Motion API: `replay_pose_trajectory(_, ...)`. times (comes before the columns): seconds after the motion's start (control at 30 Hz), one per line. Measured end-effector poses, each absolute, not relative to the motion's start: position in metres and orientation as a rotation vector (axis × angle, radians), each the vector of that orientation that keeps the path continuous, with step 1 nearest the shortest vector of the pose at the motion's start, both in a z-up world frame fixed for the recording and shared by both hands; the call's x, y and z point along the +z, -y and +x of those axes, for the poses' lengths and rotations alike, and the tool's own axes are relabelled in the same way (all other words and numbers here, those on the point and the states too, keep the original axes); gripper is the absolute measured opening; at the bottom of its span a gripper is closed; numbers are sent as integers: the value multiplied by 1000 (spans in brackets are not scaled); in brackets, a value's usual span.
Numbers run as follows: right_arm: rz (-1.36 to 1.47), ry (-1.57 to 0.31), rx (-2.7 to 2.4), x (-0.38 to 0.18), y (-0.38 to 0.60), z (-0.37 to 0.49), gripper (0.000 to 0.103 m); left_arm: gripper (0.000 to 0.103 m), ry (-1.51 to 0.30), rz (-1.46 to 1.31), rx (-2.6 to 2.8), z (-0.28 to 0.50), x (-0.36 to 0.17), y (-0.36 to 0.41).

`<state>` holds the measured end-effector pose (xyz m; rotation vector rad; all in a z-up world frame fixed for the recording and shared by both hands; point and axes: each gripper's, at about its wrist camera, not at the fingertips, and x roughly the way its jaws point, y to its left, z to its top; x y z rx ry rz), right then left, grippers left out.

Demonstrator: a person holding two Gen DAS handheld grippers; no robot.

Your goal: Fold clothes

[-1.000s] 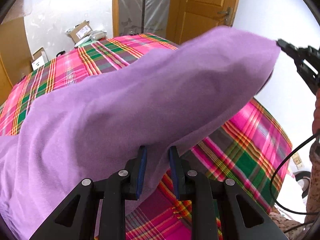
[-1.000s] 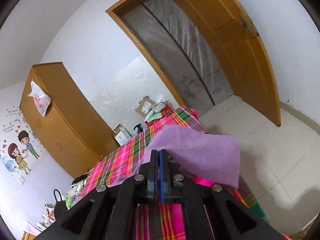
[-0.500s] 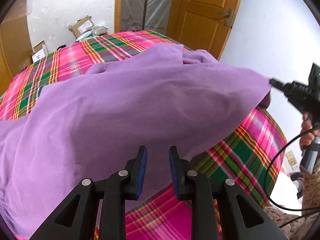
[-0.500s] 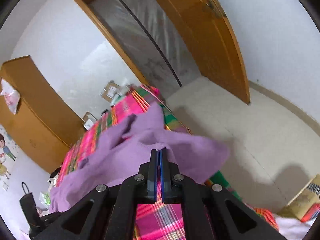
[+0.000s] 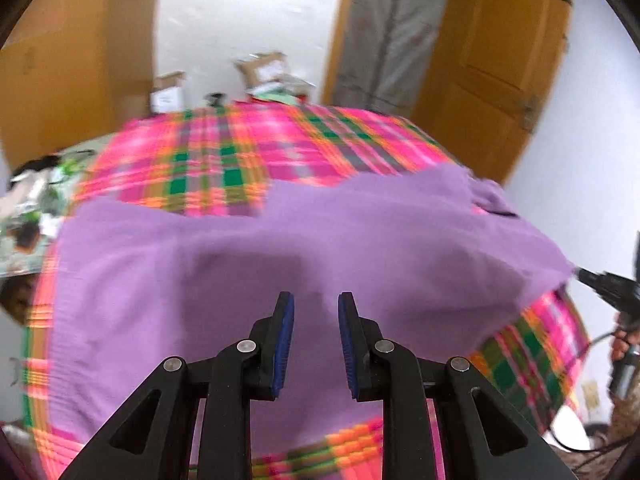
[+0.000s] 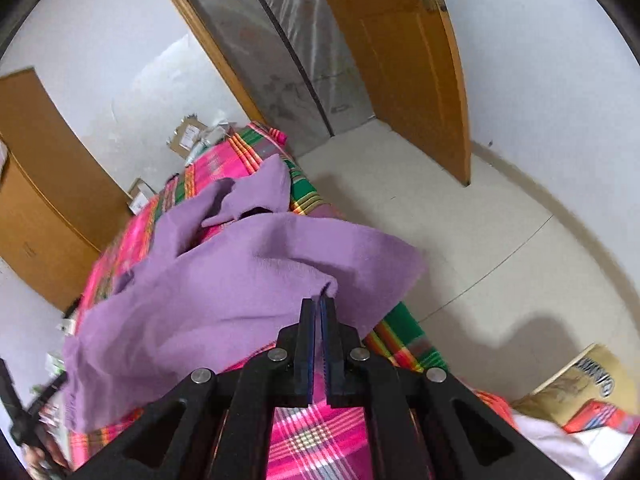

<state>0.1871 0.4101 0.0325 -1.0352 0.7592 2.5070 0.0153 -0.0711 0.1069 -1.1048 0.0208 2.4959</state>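
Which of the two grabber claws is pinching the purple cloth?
The right gripper: its jaws are nearly shut on a corner of the purple garment. The left gripper stands open, gripping nothing.

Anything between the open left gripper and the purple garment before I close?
Nothing in the left wrist view: the left gripper sits open above the purple garment, no other object between them. The right gripper pinches its edge.

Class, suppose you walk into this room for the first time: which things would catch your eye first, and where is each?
First comes the purple cloth, draped across the near part of the bed. Beneath it glows the bright pink and green checked bedcover, stretching to the far end. The right gripper holds a corner of the cloth at the bed's edge, while the left gripper stands open above the cloth.
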Motion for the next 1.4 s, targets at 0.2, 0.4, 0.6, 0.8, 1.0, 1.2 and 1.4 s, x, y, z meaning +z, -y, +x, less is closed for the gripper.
replay_pose_trajectory(0.2,-967,-640,2596,72,-391,177,4,23,50,-1156,2622,-6,128,138)
replay_pose_trajectory(0.4,-988,-505,2857,122,-341,114,7,23,115,-1175,2685,-34,156,185)
replay_pose_trajectory(0.6,-1156,-442,3091,128,-267,26,21,23,159,-1183,2713,-72,173,212)
replay_pose_trajectory(0.8,-1386,-310,3207,108,-190,-53,21,23,162,-1272,2670,-116,162,223)
replay_pose_trajectory(1.0,-1678,-349,3205,69,-141,-111,28,34,104,-1342,2571,-155,142,212)
replay_pose_trajectory(1.2,-1915,-321,3167,38,-105,-133,33,34,-37,-1437,2472,-185,116,192)
replay_pose_trajectory(1.4,-2100,-155,3111,15,-74,-135,34,34,-226,-1486,2444,-194,99,179)
